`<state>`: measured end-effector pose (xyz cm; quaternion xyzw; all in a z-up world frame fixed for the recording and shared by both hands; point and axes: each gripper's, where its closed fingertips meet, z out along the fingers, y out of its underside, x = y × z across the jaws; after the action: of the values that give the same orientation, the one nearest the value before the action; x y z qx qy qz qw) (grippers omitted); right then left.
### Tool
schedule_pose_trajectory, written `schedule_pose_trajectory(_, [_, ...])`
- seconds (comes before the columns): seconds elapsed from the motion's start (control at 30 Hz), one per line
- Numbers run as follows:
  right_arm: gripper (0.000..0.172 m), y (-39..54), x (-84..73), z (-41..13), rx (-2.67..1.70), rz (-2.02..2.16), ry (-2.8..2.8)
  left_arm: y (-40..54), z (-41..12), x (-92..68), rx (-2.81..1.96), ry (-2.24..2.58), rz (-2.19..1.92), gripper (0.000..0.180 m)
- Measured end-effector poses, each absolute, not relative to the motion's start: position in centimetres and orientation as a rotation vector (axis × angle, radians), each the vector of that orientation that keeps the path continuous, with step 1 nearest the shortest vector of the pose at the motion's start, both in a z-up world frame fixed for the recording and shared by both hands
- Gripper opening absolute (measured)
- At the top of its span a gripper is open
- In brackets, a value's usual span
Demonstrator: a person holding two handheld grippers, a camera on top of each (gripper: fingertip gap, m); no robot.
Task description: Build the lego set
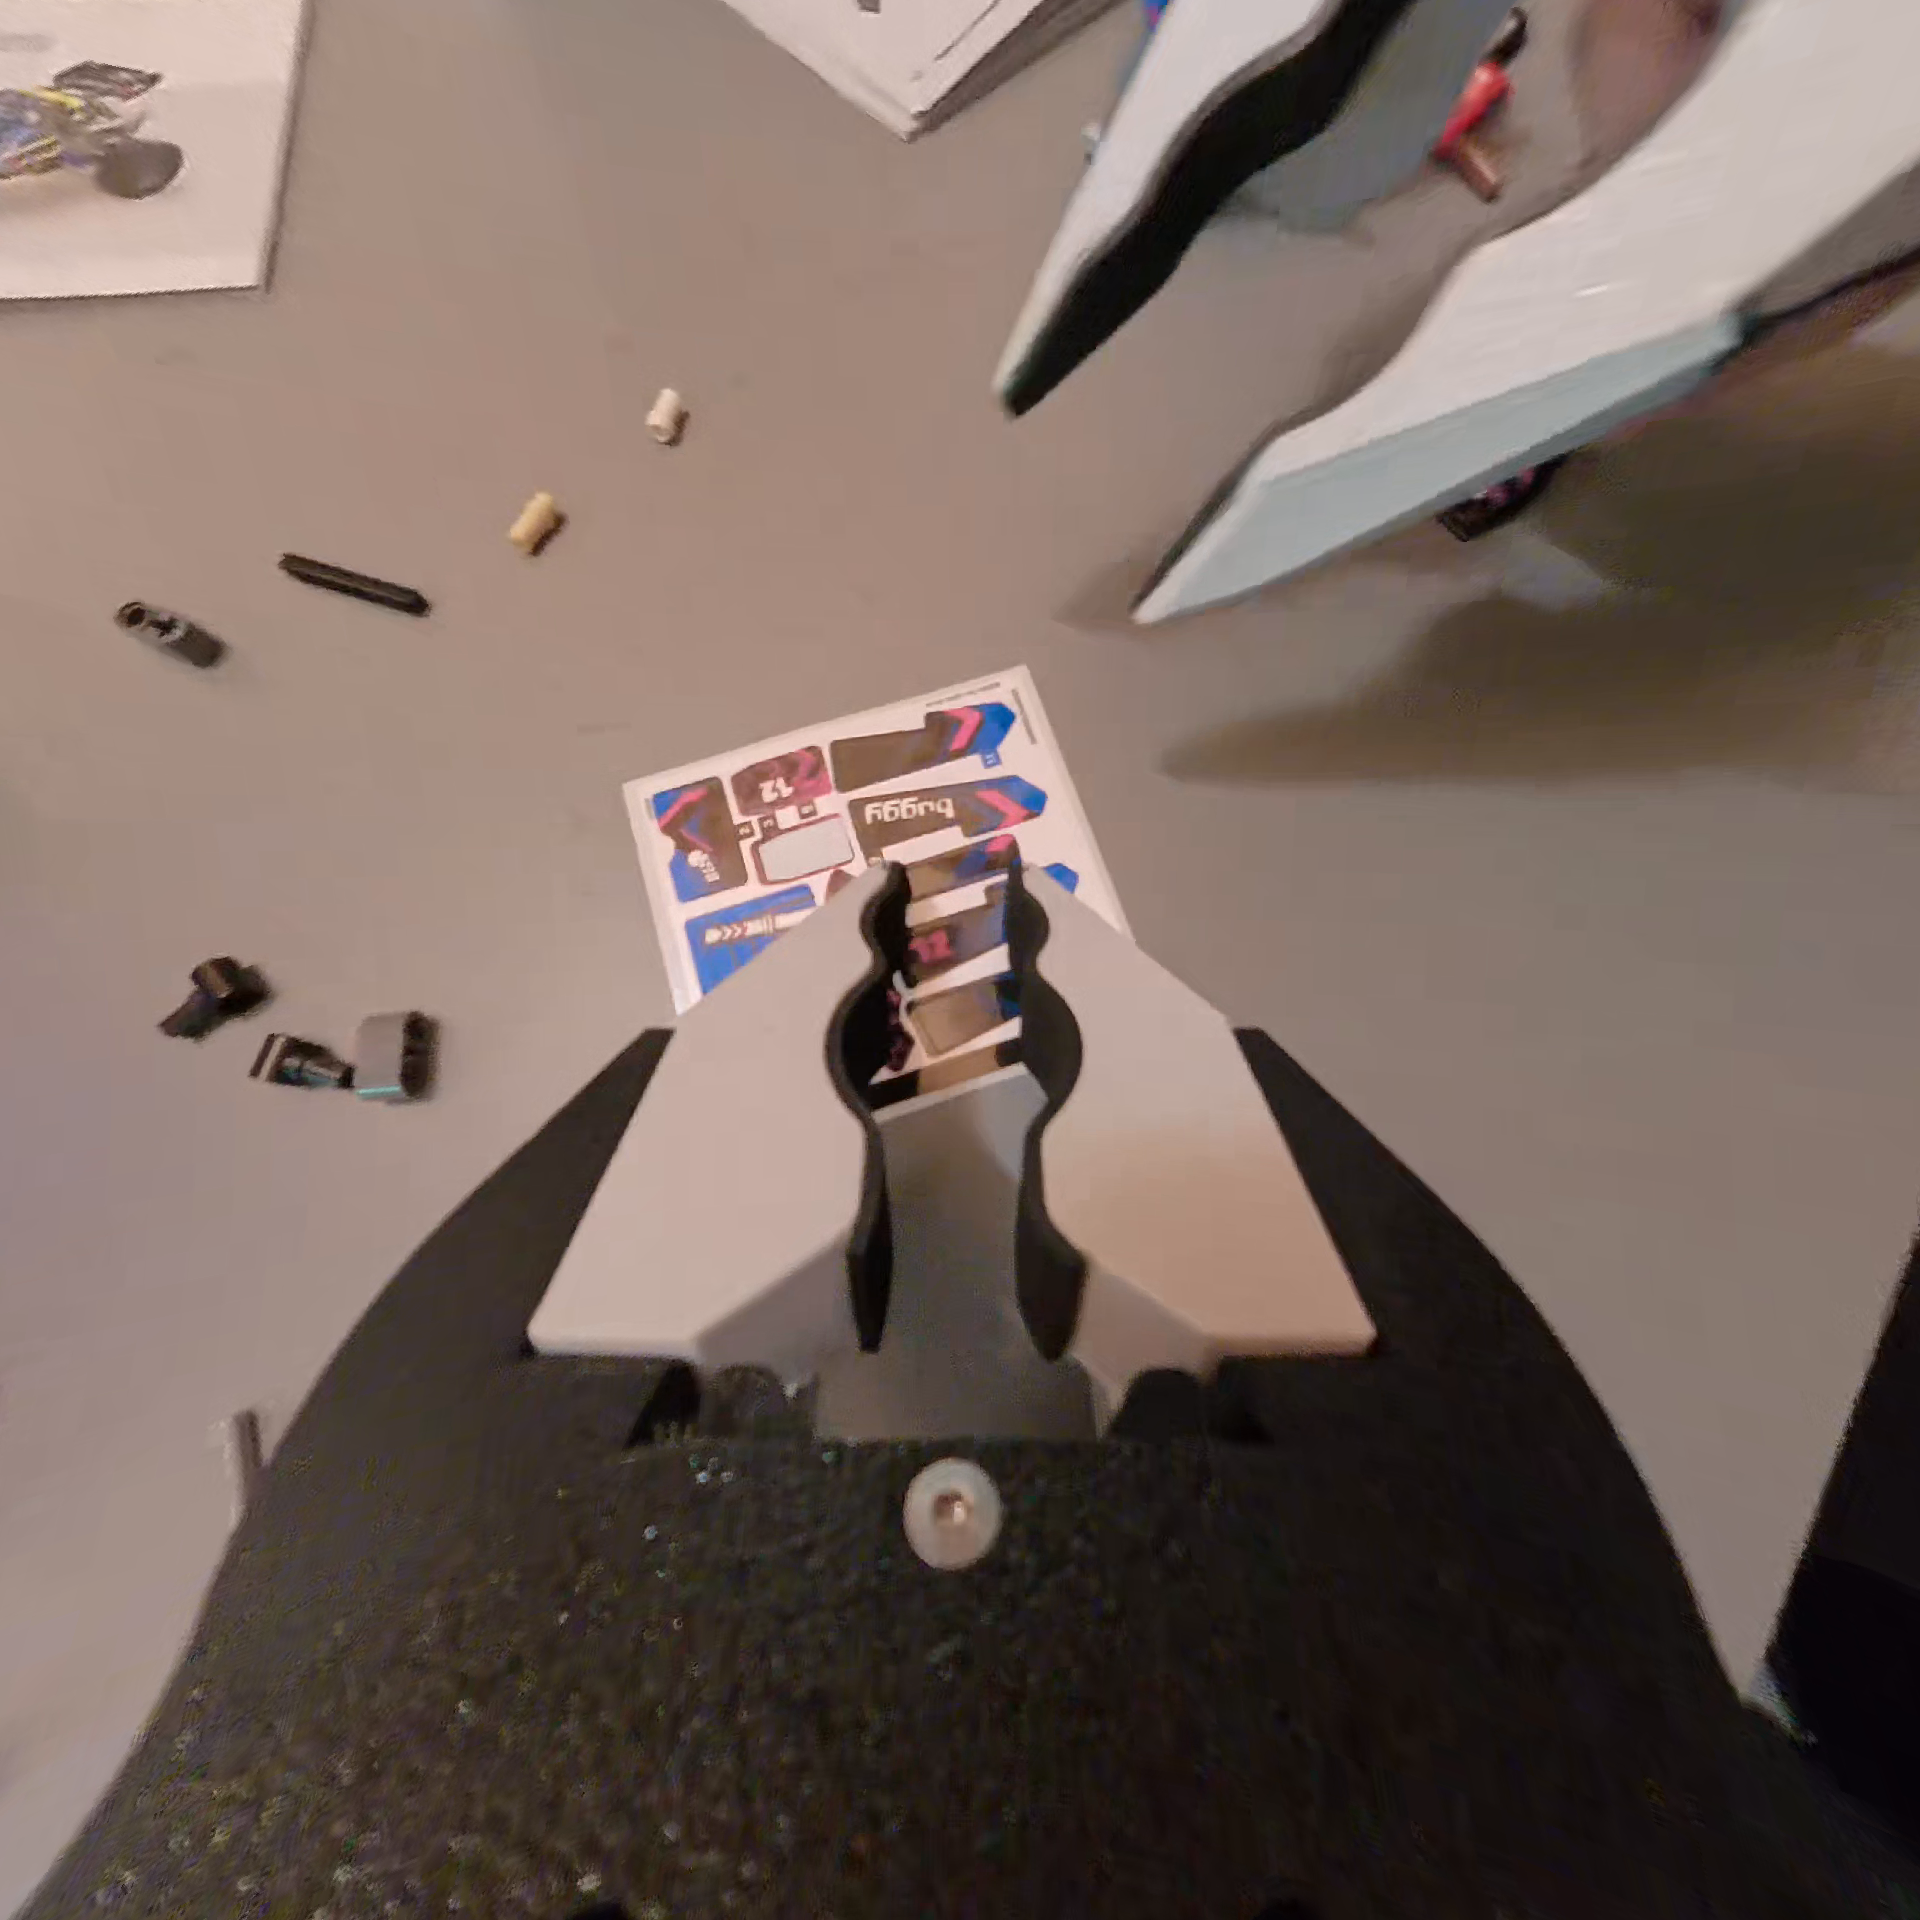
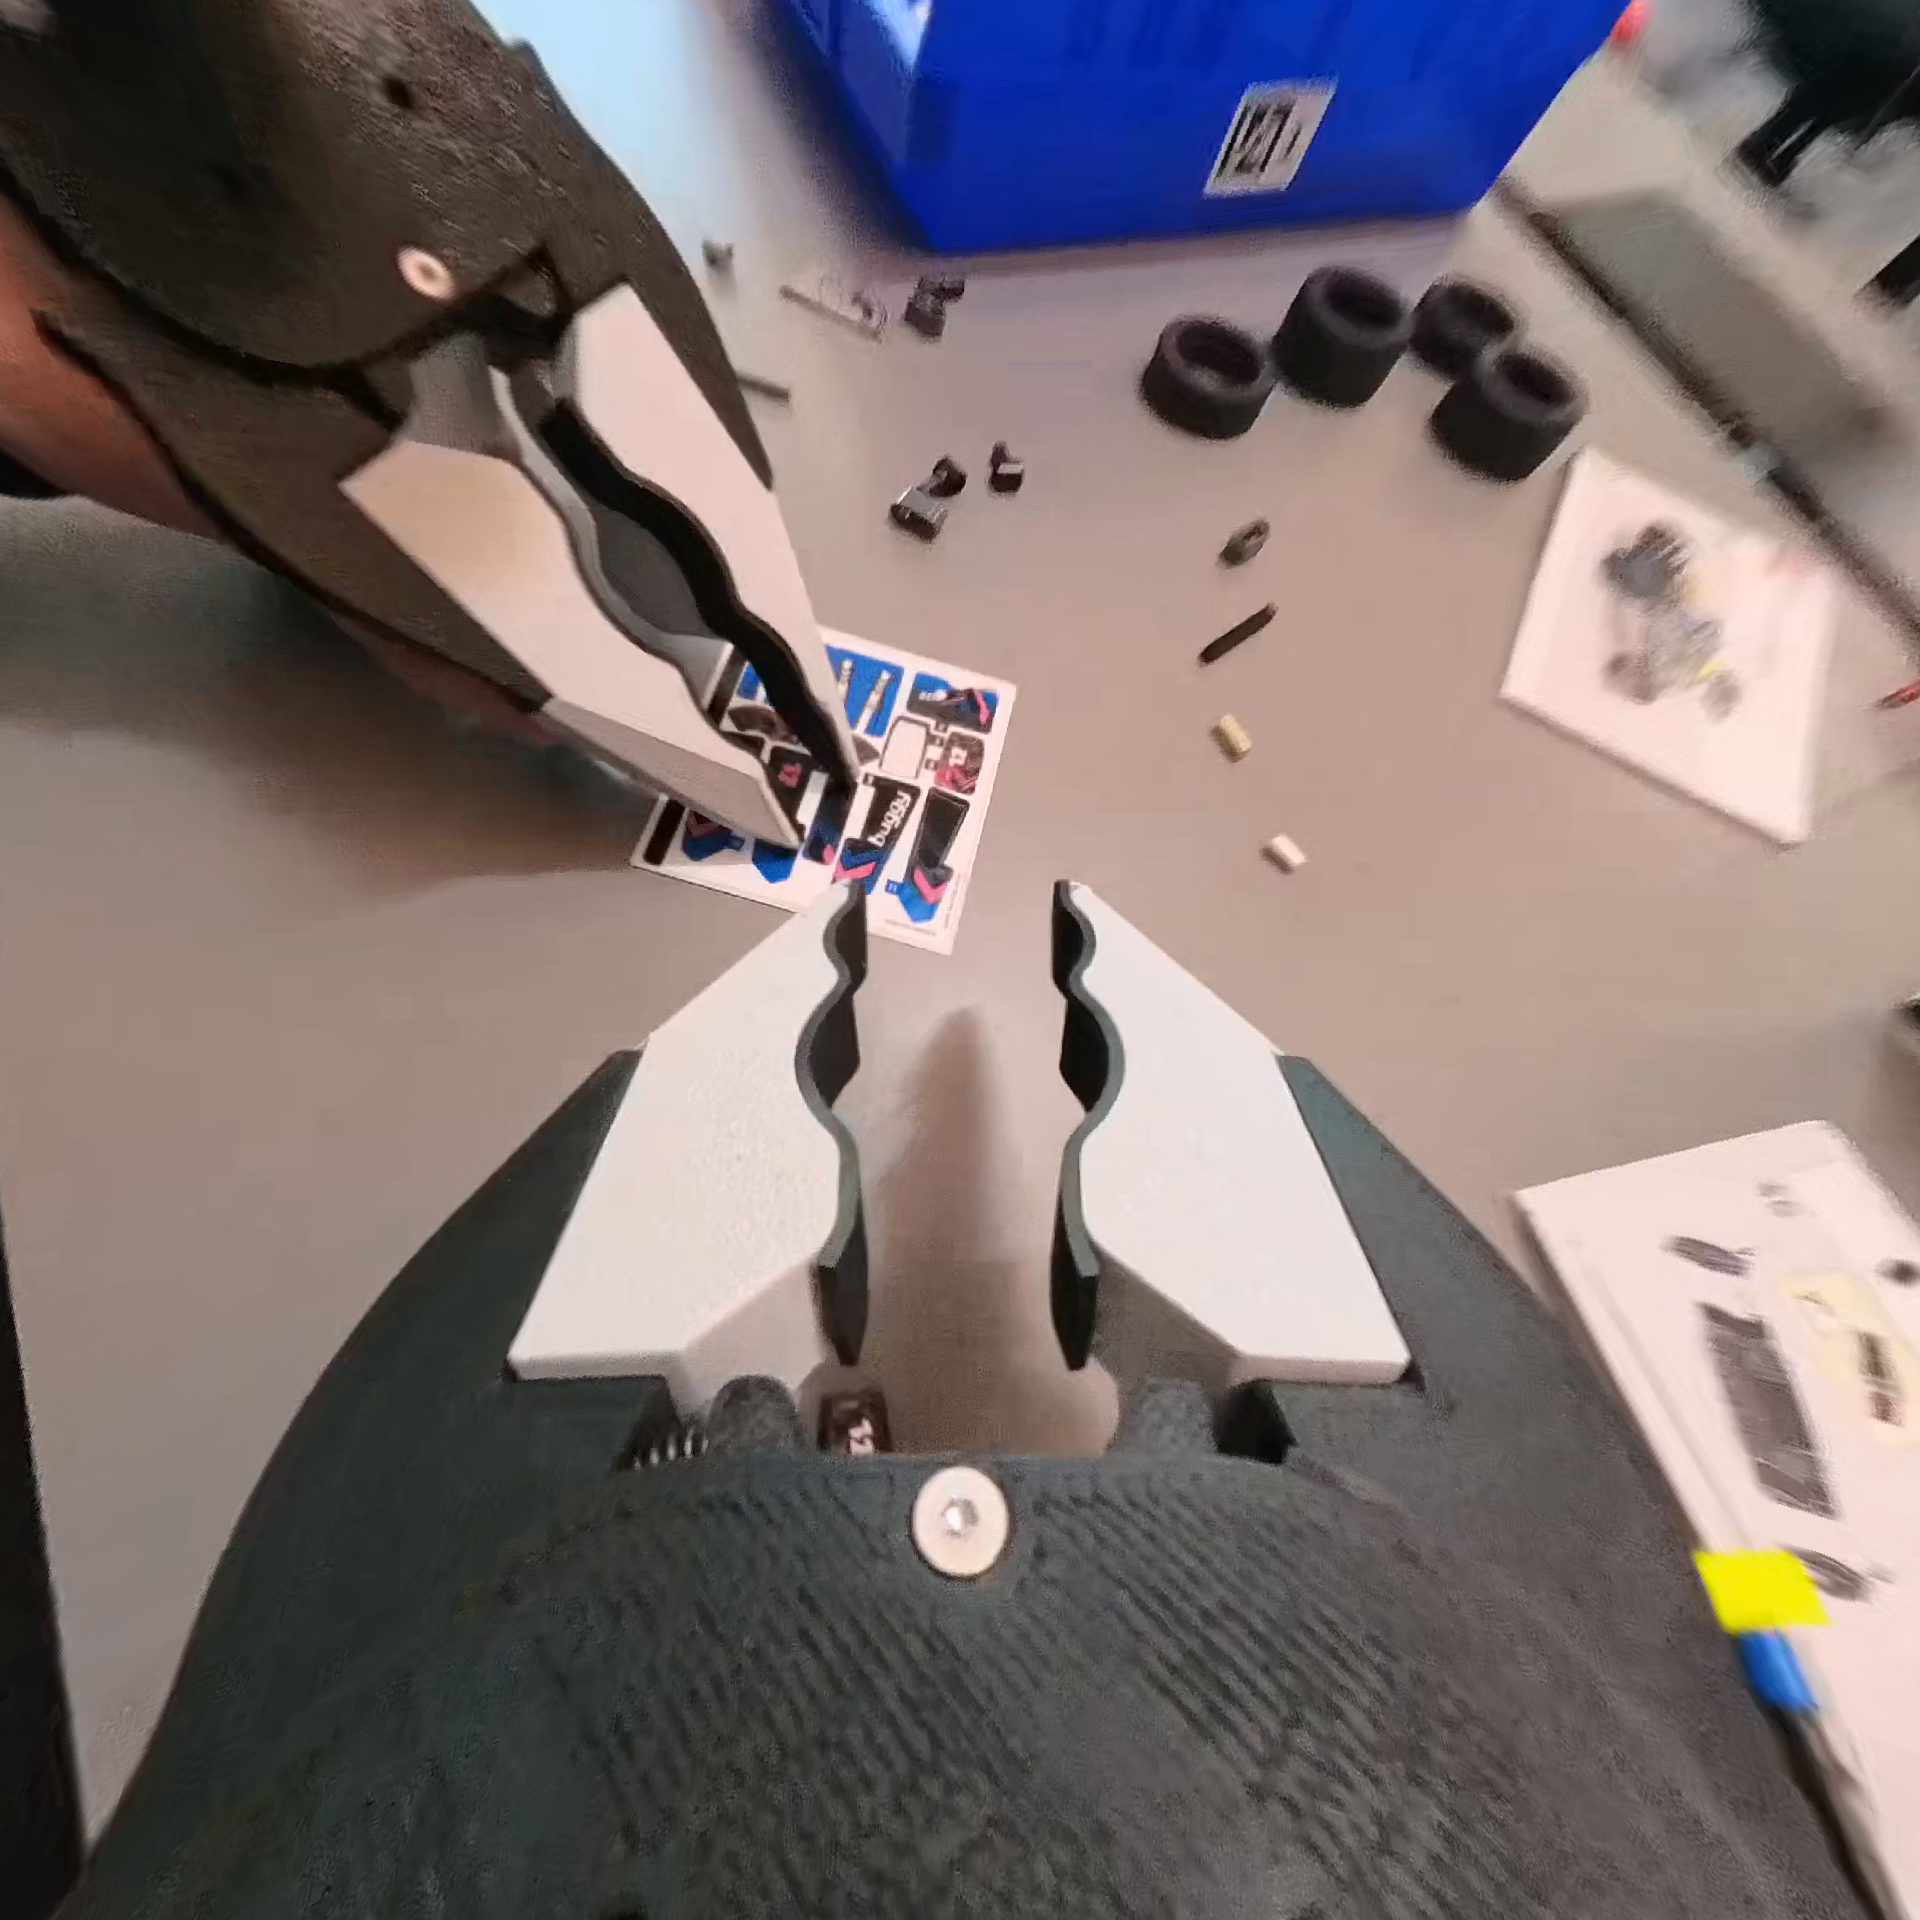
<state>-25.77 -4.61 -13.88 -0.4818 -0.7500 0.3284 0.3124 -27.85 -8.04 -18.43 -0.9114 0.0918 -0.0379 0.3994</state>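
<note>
A sticker sheet [image 1: 810, 821] with blue, black and pink decals lies flat on the grey table [image 1: 1351, 987]. My left gripper [image 1: 951, 878] hovers right over the sheet with its fingertips apart and nothing between the pads. The right wrist view shows the left gripper [image 2: 821, 805] with its tips down close to the sheet [image 2: 935, 790]; I cannot tell whether they touch it. My right gripper [image 2: 958, 899] is open and empty, above the table just off the sheet's near edge. It also shows in the left wrist view [image 1: 1081, 509], at the upper right.
Small loose parts lie to the left: a white pin [image 1: 665, 416], a tan pin [image 1: 535, 522], a black axle [image 1: 353, 585], a grey piece [image 1: 395, 1055]. Several black tyres [image 2: 1351, 353] sit before a blue box [image 2: 1143, 104]. Instruction booklets [image 2: 1662, 644] [image 2: 1766, 1351] lie at right. About 7 cm separates my left fingertips from my right. To reach the grey piece [image 1: 395, 1055] in a straight line is about 9 cm for my left fingers, about 15 cm for my right. It turns up in the right wrist view [image 2: 917, 509] as well.
</note>
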Motion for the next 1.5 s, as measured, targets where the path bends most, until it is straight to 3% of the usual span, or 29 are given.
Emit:
schedule_pose_trajectory(0.1, [0.034, -5.5, -27.0, -15.0, -1.369, 0.981, -2.017, -8.8, -18.4, -27.6, -2.309, 0.214, -0.168, 0.0])
schedule_pose_trajectory(0.2, [0.038, -7.0, -27.1, -16.7, -1.46, 1.008, -2.143, -9.4, -18.4, -27.1, -2.303, 0.278, -0.173, 0.003])
schedule_pose_trajectory(0.3, [0.043, -7.1, -27.5, -18.2, -1.389, 0.876, -2.197, -9.4, -17.8, -26.5, -2.262, 0.303, -0.161, 0.033])
schedule_pose_trajectory(0.37, [0.032, -7.7, -27.5, -18.2, -1.355, 0.904, -2.194, -8.9, -15.8, -27.0, -2.144, 0.244, -0.156, 0.034])
schedule_pose_trajectory(0.43, [0.032, -7.8, -27.5, -18.2, -1.35, 0.919, -2.179, -8.9, -14.7, -29.5, -2.125, 0.176, -0.038, 0.042])
schedule_pose_trajectory(0.57, [0.027, -7.9, -27.3, -18.2, -1.34, 0.929, -2.161, -10.4, -17.1, -31.0, -2.365, 0.173, -0.046, 0.053])
schedule_pose_trajectory(0.67, [0.023, -8.2, -27.2, -18.2, -1.327, 0.94, -2.165, -10.0, -18.5, -30.0, -2.436, 0.169, -0.123, 0.072])
schedule_pose_trajectory(0.87, [0.021, -8.1, -27.1, -18.1, -1.305, 0.947, -2.154, -9.6, -18.6, -29.1, -2.418, 0.265, -0.101, 0.055])
schedule_pose_trajectory(0.97, [0.035, -7.3, -27.1, -18.1, -1.393, 0.976, -2.107, -9.8, -18.5, -27.9, -2.366, 0.352, -0.127, 0.032])
schedule_pose_trajectory(1.1, [0.044, -7.3, -27.1, -17.5, -1.484, 1.09, -2.069, -9.3, -17.9, -27.7, -2.287, 0.438, -0.02, 0.03])
schedule_pose_trajectory(1.27, [0.018, -8.7, -26.5, -15.2, -1.388, 1.271, -2.083, -8.8, -15.4, -27.0, -2.112, 0.592, 0.118, 0.029])
schedule_pose_trajectory(1.5, [0.004, -9.3, -24.9, -11.0, -1.266, 1.494, -1.965, -9.1, -13.4, -26.2, -2.062, 0.657, 0.12, 0.026])
